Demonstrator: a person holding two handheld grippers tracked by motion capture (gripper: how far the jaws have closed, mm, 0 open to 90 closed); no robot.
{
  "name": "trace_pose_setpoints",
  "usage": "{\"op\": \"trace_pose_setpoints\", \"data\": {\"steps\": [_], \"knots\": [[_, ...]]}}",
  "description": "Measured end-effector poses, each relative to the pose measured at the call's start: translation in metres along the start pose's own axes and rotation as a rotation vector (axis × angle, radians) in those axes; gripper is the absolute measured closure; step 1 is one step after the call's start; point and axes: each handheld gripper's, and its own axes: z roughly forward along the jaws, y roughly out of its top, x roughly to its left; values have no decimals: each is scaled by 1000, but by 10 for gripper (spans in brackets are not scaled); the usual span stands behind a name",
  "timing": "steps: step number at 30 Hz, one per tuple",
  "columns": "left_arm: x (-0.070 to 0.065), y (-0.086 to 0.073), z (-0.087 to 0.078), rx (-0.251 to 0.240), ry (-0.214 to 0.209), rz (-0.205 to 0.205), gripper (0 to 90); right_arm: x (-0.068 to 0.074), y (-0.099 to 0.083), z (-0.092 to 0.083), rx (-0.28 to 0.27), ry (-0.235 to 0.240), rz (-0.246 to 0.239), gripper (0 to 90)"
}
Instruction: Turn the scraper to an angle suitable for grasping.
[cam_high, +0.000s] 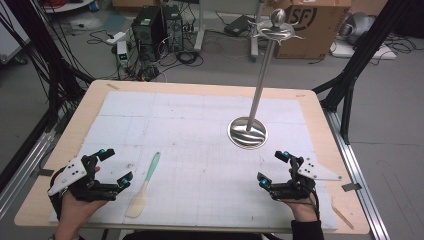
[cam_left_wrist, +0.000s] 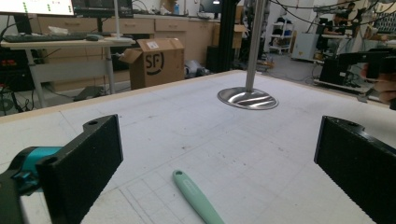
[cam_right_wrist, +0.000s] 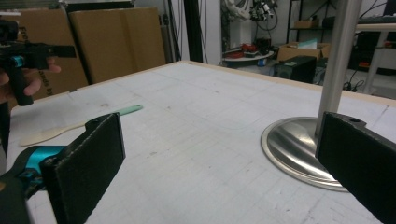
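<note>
Left gripper (cam_high: 116, 168) near-left on the table (cam_high: 320, 107), jaws spread wide, nothing between them. Right gripper (cam_high: 273, 168) near-right, jaws likewise spread and empty. Both resting low over the white gridded mat (cam_high: 200, 135), each held by a hand from the near edge.

Spatula (cam_high: 143, 187) flat on the mat just right of the left gripper: mint-green handle pointing far, pale wooden blade toward the near edge. Not touching either gripper. In the left gripper view, handle tip (cam_left_wrist: 196, 198) lying between the two black jaws, a bit beyond them. In the right gripper view, spatula (cam_right_wrist: 81, 124) off to the left, past the jaw.

Metal stand (cam_high: 248, 131) right of centre, far of the right gripper: round shiny base, upright pole, hooks at top, nothing hung. Base (cam_right_wrist: 299, 149) close by the right gripper's jaw in its own view.
</note>
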Motion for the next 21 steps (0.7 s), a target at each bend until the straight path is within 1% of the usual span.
{"op": "trace_pose_setpoints", "data": {"steps": [4, 6, 7, 8, 9, 10, 12, 14, 15, 16, 17, 18, 19, 20, 21], "knots": [[0, -1, 0, 4, 9, 6, 17, 0, 0, 1, 5, 4, 1, 2], [0, -2, 0, -2, 19, 14, 20, 0, 0, 1, 6, 4, 2, 2], [0, -2, 0, -2, 18, 18, 44, -1, 0, 1, 7, 4, 0, 2], [0, -3, 0, -5, 18, 26, 97, -1, 0, 1, 8, 5, 0, 2], [1, -3, 0, -4, 9, 41, 153, -1, 0, 2, 7, 7, -1, 2], [1, -3, 0, -4, 9, 41, 200, -1, 0, 2, 6, 5, -8, 2], [2, -4, 0, 8, 2, 37, 315, 0, 0, 2, 11, 9, -2, 2], [3, -6, 0, 33, 1, 29, 465, 0, 0, 2, 11, 8, -3, 2], [4, -7, 1, 49, 5, 18, 523, 0, 0, 2, 12, 9, -5, 2], [5, -9, 1, 76, 10, 12, 575, 1, 0, 3, 14, 8, -4, 2], [5, -9, 0, 85, 19, 14, 646, 1, 0, 3, 15, 11, -7, 2], [5, -9, 0, 85, 19, 14, 717, 1, -1, 4, 18, 12, -8, 2], [6, -8, 0, 101, 41, 4, 777, 2, 0, 4, 18, 17, -8, 2], [6, -8, 0, 101, 41, 4, 841, 2, 0, 4, 20, 17, -11, 2], [6, -8, 0, 114, 48, -3, 878, 3, 0, 5, 24, 22, -7, 2]]}}
